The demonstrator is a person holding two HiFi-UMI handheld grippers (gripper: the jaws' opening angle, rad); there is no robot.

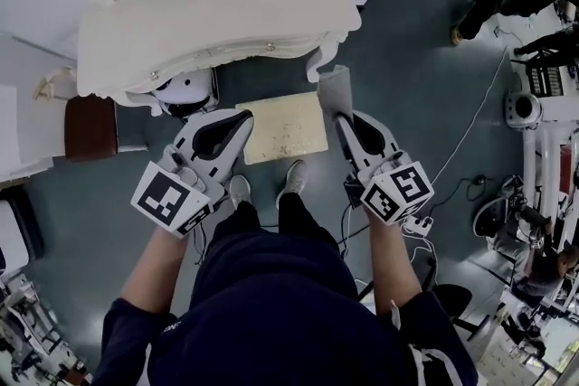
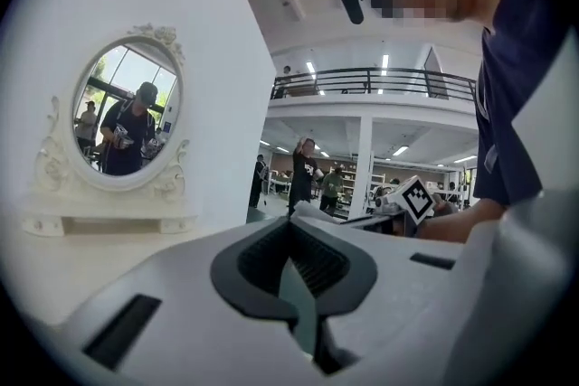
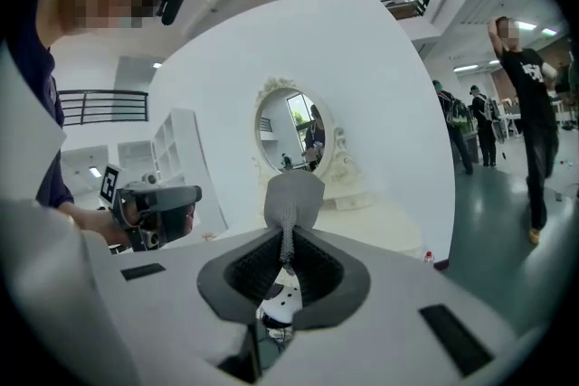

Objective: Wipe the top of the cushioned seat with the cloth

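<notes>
My head camera looked steeply down onto the cream vanity [image 1: 217, 4]. Each of my 2 gripper cameras sat low behind its jaws, facing forward at the vanity's oval mirror [image 2: 127, 108], which both shared.

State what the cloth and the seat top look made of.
The cloth: soft grey woven or microfibre fabric, matte; it folds limply where the right tongs pinch it. The seat top: cream padded upholstery, faintly mottled; fabric or leatherette, can't tell.
</notes>
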